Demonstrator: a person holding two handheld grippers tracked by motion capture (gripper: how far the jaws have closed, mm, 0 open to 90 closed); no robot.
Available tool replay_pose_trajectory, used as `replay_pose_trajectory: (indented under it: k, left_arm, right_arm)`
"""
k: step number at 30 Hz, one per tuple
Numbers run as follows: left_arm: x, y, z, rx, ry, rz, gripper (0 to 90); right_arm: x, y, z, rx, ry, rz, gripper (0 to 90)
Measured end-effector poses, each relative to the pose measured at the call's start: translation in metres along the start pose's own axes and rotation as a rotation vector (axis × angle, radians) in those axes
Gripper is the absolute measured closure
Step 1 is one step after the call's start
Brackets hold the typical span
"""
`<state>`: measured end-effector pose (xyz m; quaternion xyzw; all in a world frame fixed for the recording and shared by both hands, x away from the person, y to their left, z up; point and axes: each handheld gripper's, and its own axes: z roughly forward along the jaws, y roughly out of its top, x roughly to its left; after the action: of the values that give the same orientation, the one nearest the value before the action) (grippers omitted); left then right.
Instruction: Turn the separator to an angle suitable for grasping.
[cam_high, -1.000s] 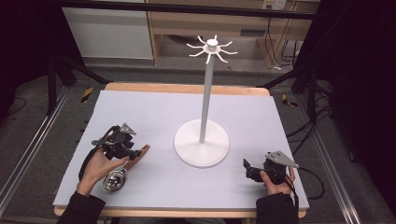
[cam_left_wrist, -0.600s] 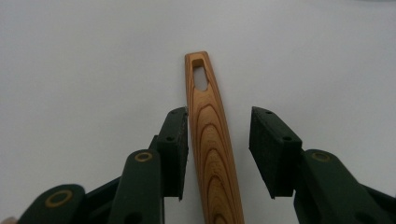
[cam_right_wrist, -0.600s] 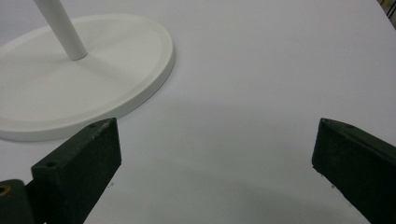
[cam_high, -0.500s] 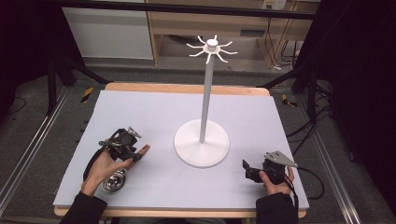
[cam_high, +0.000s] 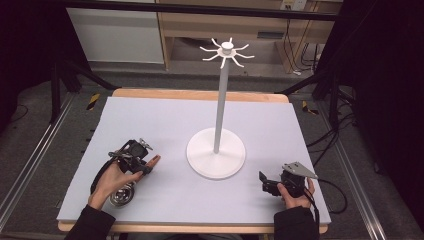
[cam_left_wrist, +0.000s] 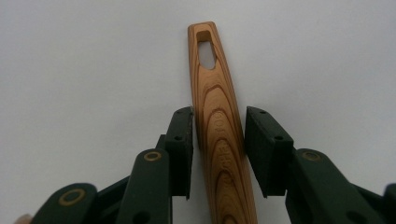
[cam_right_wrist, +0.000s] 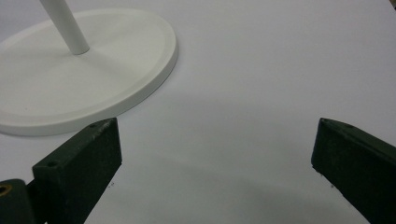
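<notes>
Straddling wooden handle (cam_left_wrist: 219, 126), left tool (cam_left_wrist: 218, 149), right tool (cam_right_wrist: 215, 163) wide.

The wooden handle (cam_left_wrist: 219, 140) bears a line of letters pressed into the wood along its length, between the jaws in the left gripper view; they are too faint and blurred to read. Nothing else carries writing.

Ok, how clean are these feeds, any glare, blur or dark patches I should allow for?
High view: soft and slightly grainy, the table evenly lit, surroundings nearly black. Left gripper view: wooden handle sharp, grain readable, no glare. Right gripper view: stand base crisp, a faint shadow between the open claw jaws.
</notes>
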<state>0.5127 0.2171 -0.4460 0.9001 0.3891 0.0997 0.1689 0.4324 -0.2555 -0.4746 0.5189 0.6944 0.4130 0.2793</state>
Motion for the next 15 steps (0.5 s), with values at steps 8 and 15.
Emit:
replay_pose_trajectory:
  k: [8,15]
  left_arm:
    - [0.0012,0.0014,0.003,0.02,-0.015,-0.005,62.6]
    - [0.0013,0.0032,0.0038,0.036,-0.017,-0.038,62.6]
  right_arm:
    - [-0.0001,-0.0002,0.0007,0.005,0.003,0.0,2.1]
    - [-0.001,0.0,0.0007,0.003,0.003,0.004,2.3]
